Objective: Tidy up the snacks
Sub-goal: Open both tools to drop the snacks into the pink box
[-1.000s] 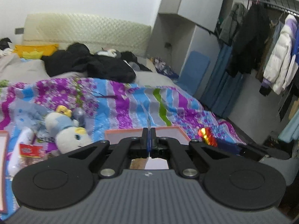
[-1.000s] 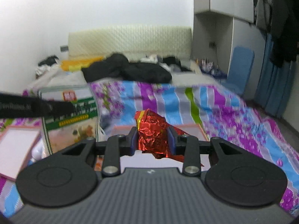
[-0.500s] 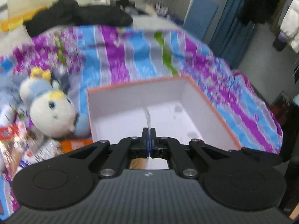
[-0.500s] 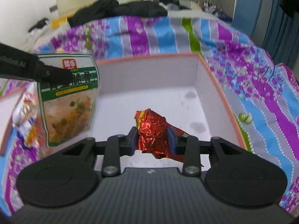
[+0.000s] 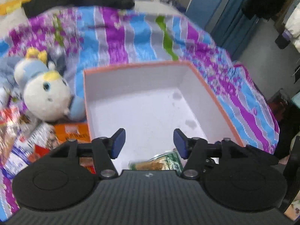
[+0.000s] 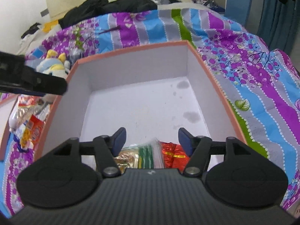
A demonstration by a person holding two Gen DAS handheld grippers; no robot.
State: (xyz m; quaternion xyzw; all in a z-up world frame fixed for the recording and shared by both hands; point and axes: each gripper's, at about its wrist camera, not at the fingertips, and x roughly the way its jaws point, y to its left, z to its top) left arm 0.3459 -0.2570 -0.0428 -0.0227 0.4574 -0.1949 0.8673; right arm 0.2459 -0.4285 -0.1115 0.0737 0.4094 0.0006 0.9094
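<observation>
The box (image 6: 135, 112), white inside with an orange rim, lies open on the striped quilt (image 6: 243, 71) and serves as the landmark here. Both grippers point down into its near end. The left gripper (image 5: 147, 142) has its jaws opening, blue pads well apart with nothing pressed between them; below and just past them the green packet (image 5: 159, 163) lies on the box floor at the near edge. The right gripper (image 6: 151, 139) is likewise opening, its pads clear of the red foil snack (image 6: 173, 155), which rests on the box floor at the near wall, touching the green packet on its left side. In the right wrist view the left gripper's dark finger reaches in over the box's left rim. The rest of the box floor is bare save a few grey stains toward its far right corner. Left of the box, outside its wall, a heap of other snacks (image 6: 28, 123) lies on the quilt, and a plush toy (image 5: 45, 95) sits just beyond the box's far left corner. Dark clothes (image 6: 108, 5) lie well beyond the box, at the head of the bed.
</observation>
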